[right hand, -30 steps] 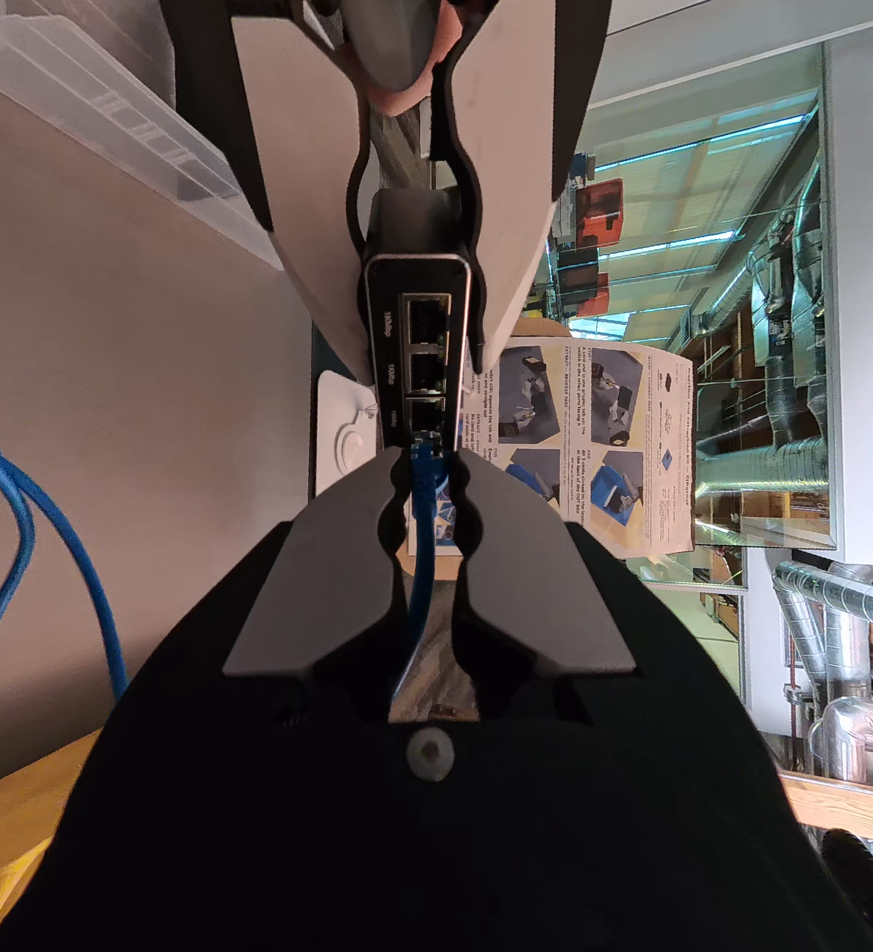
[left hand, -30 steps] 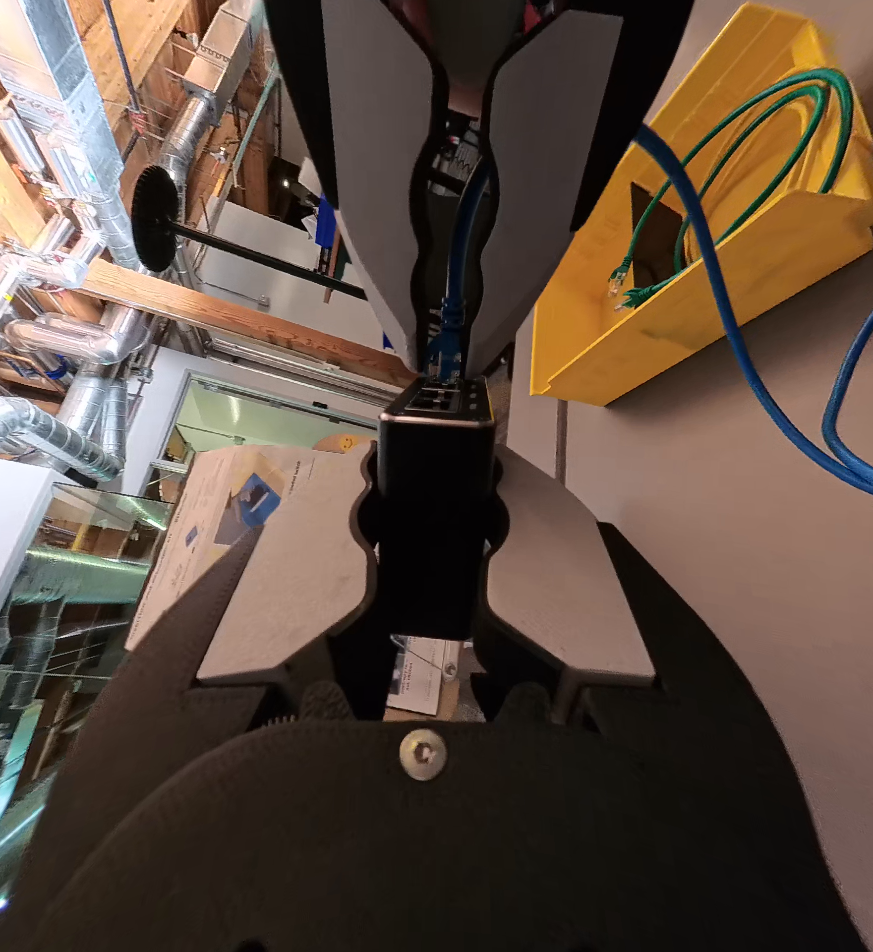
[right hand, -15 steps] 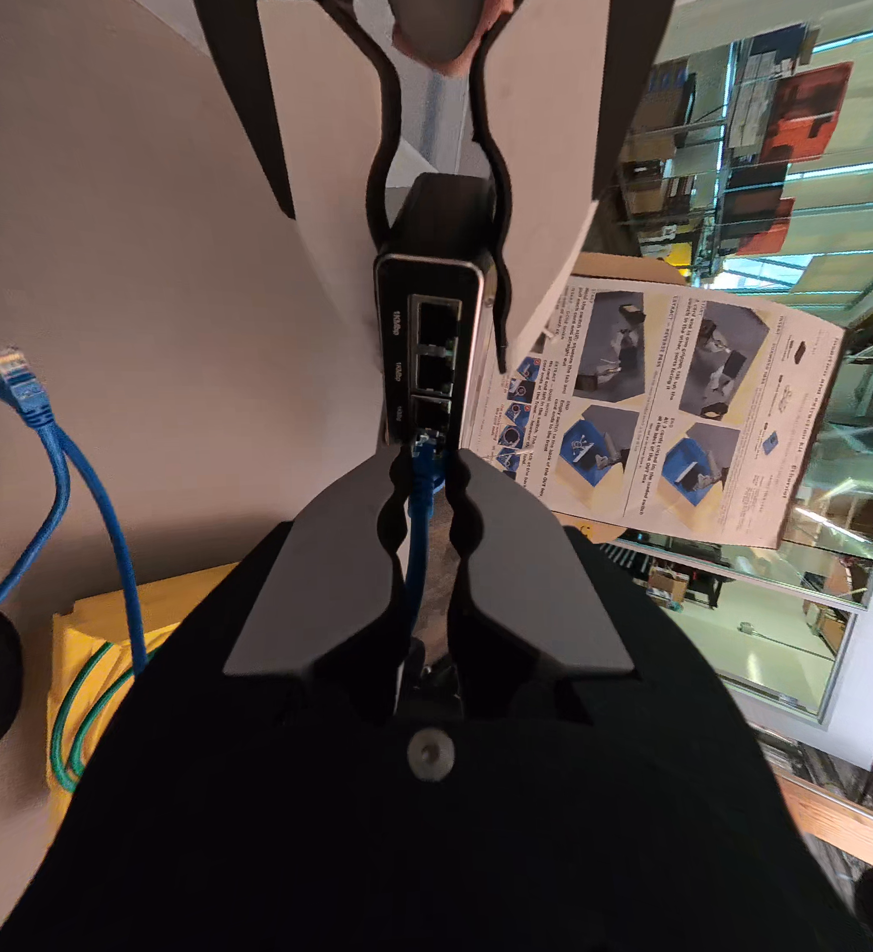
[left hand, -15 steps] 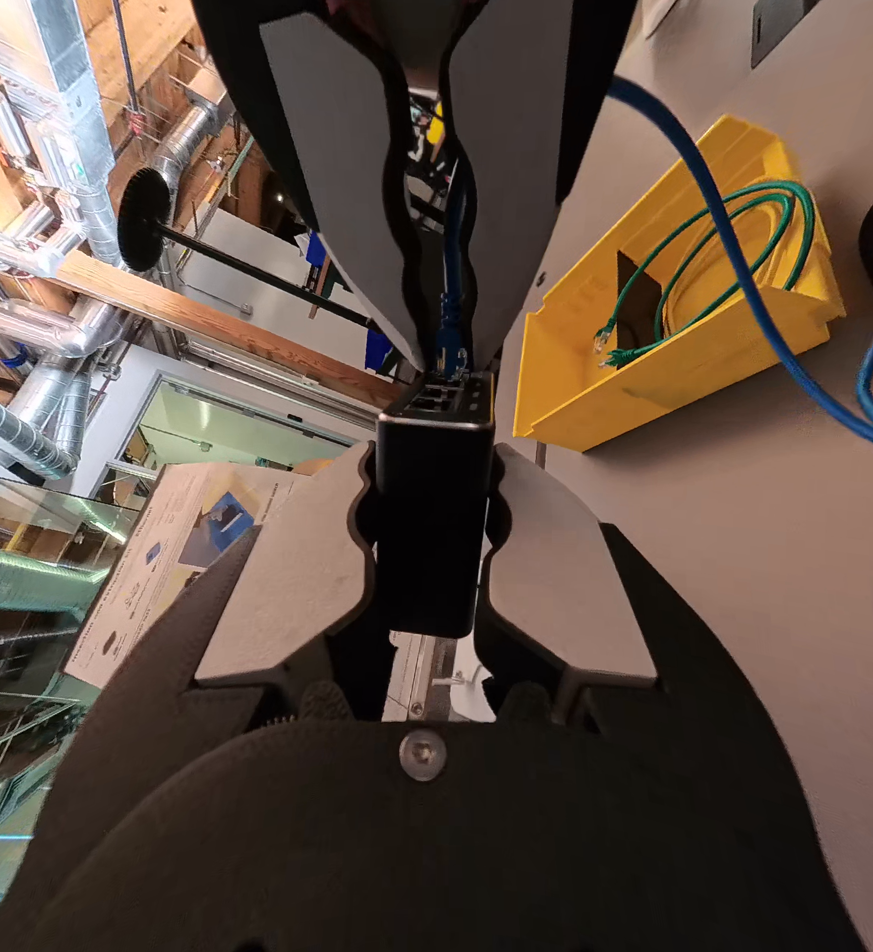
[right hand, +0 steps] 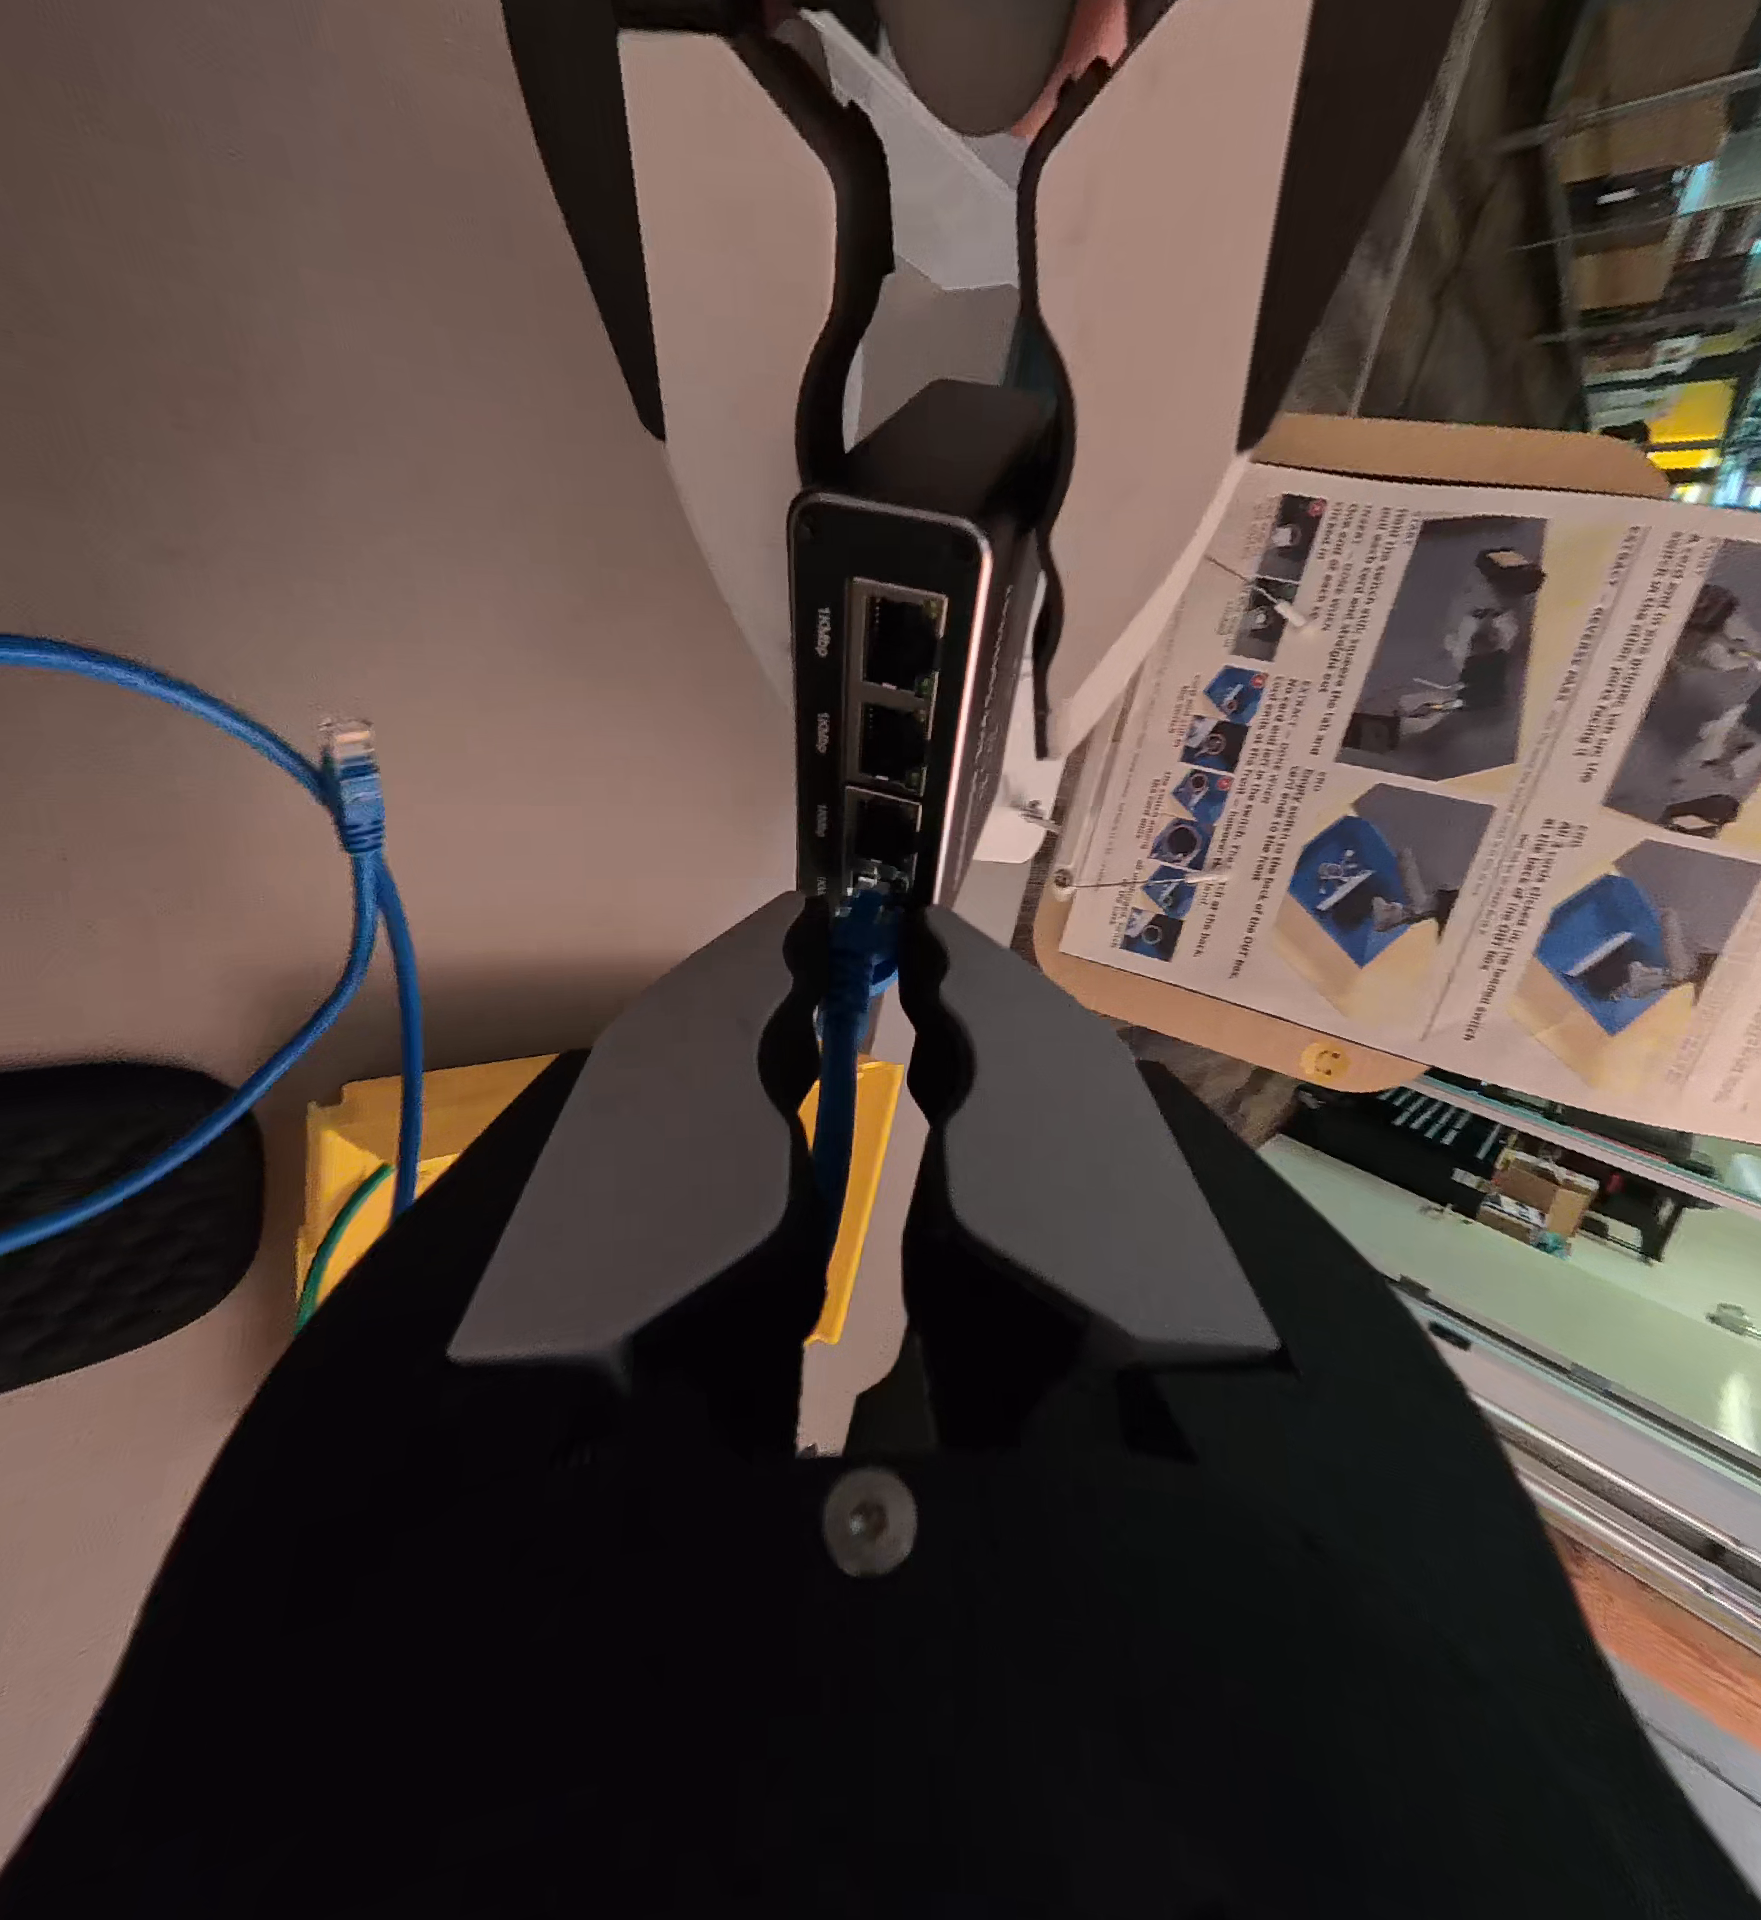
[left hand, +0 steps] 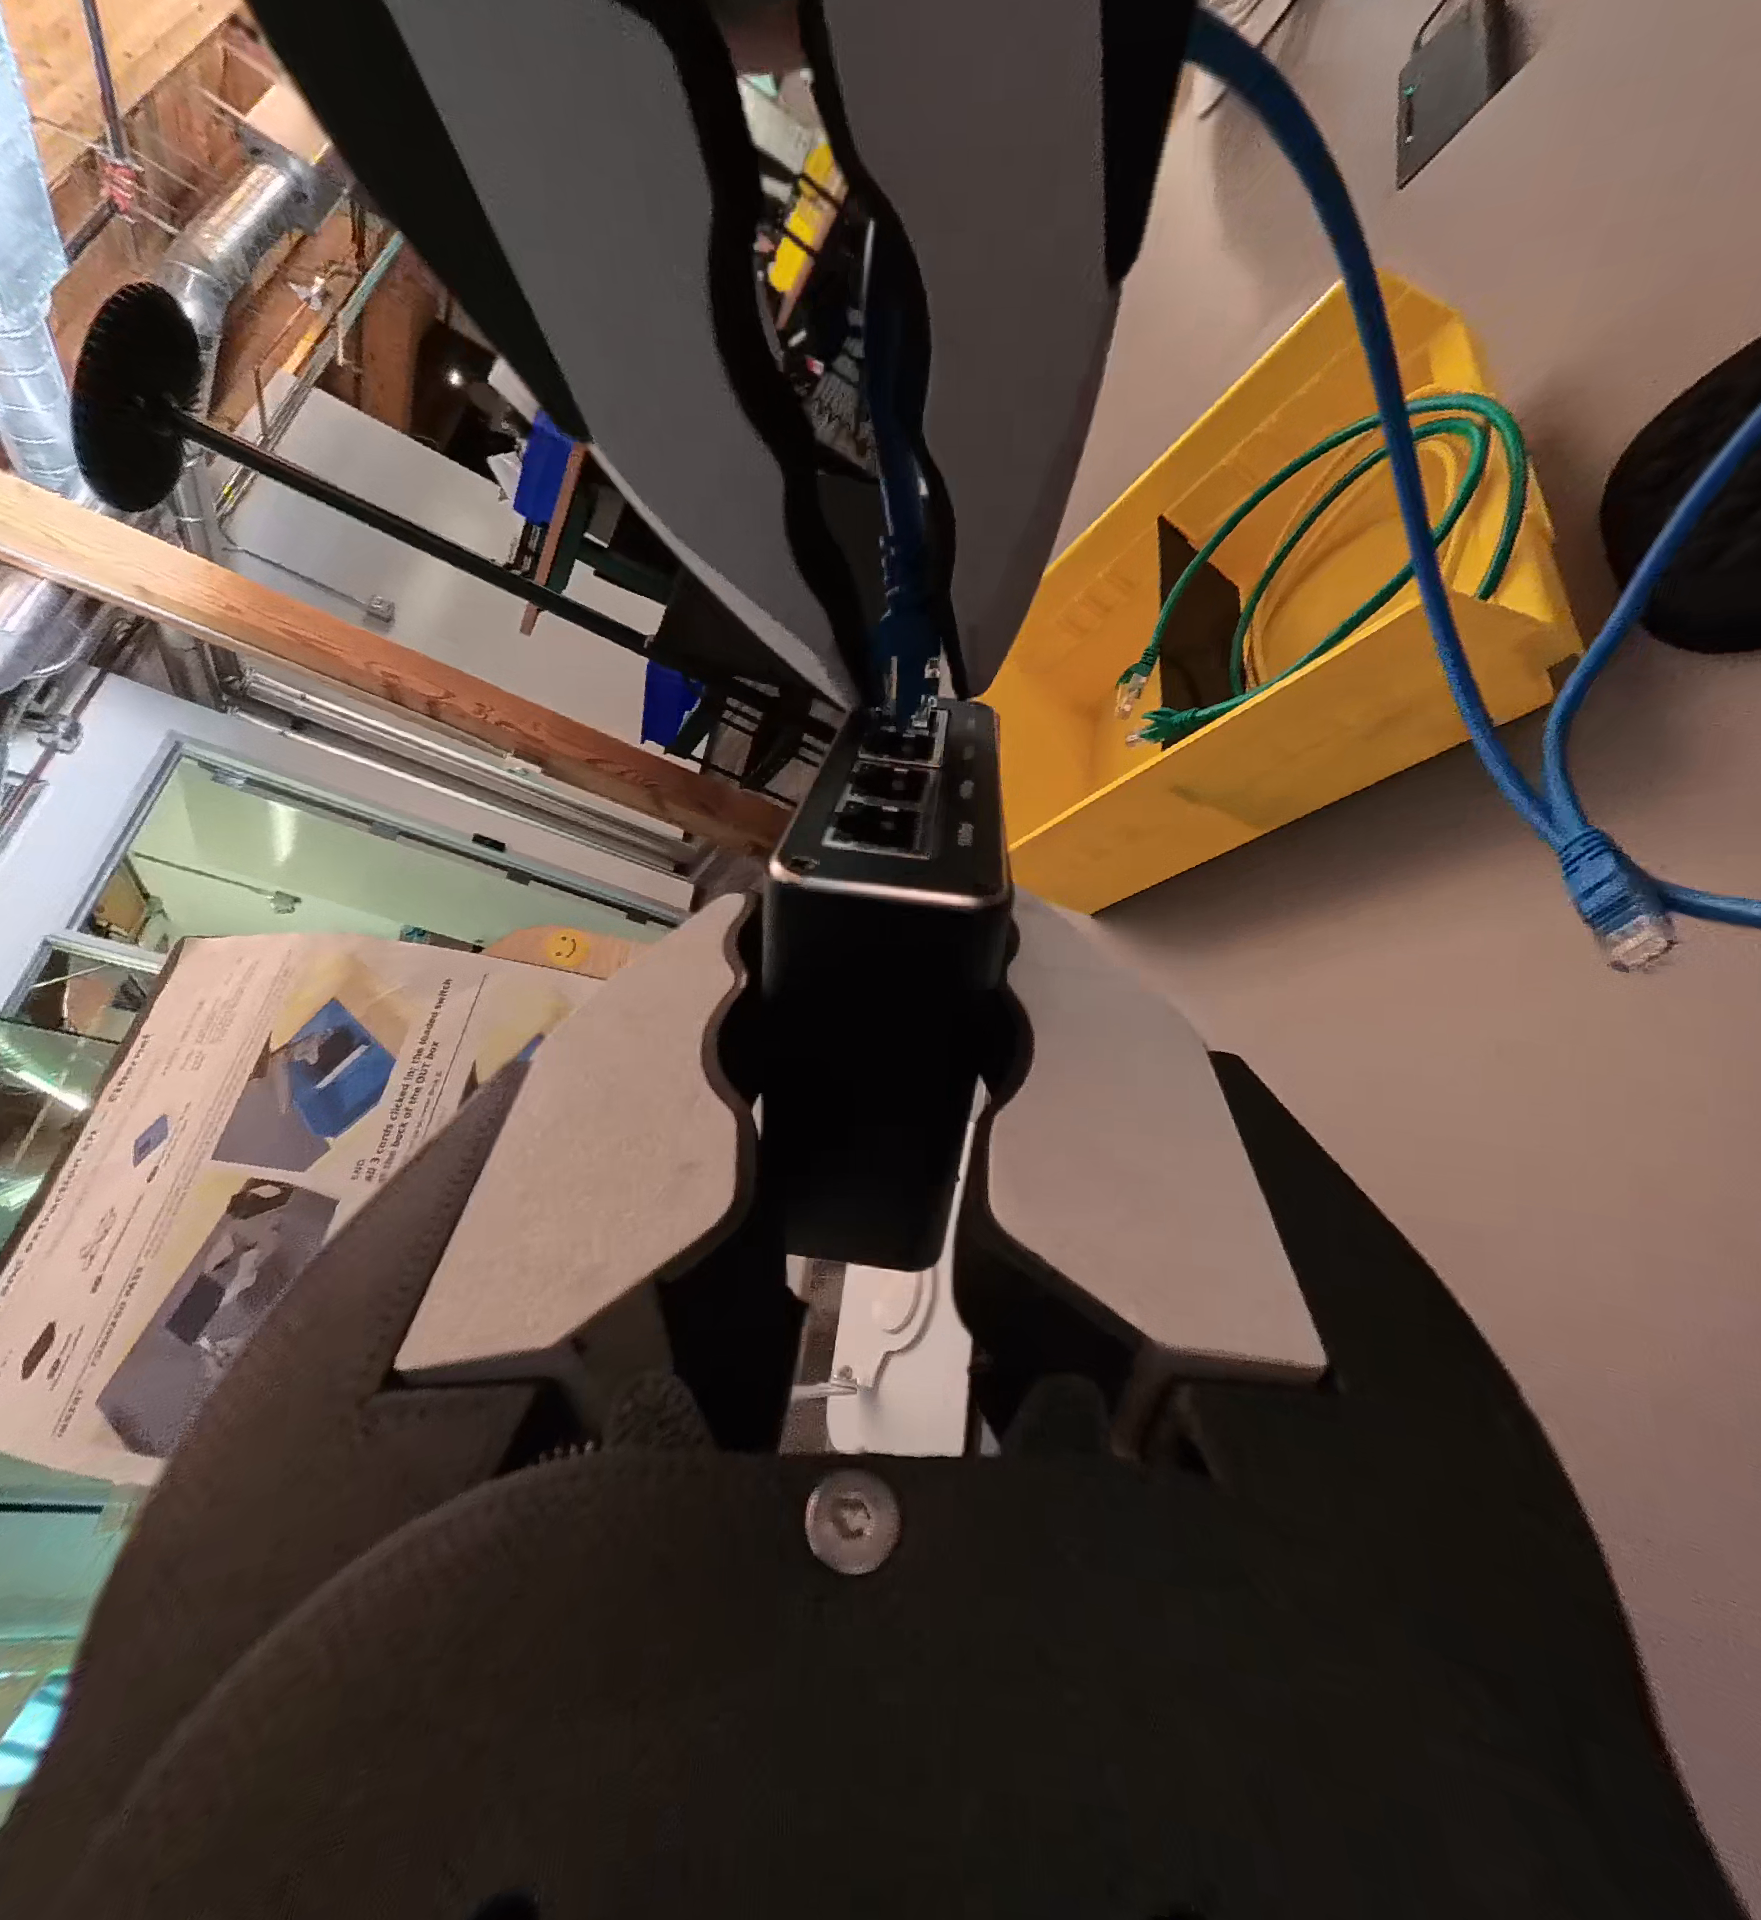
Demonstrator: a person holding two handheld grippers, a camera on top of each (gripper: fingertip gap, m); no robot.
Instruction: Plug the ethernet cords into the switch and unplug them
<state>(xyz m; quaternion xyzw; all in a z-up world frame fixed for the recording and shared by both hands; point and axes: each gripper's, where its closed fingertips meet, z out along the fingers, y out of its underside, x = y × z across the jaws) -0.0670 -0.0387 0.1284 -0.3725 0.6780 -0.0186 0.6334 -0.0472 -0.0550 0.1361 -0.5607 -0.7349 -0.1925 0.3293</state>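
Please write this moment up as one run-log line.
left gripper: shut on switch | right gripper: shut on blue cord | plug at end port | other ports empty

A yellow bin (left hand: pixel 1260 717) lay on the grey table (left hand: pixel 1478 1195). Near it stood a cardboard box (right hand: pixel 1458 790) with printed sheet.

Left gripper (left hand: pixel 881 997): matte black body w/ textured rounded housing; flat pale-grey fingers (left hand: pixel 585 1164), wavy black inner edges; silver screw centred at the base; right gripper (right hand: pixel 860 997): same build, fingers (right hand: pixel 668 1174) darker grey in shade, dull screw at base.
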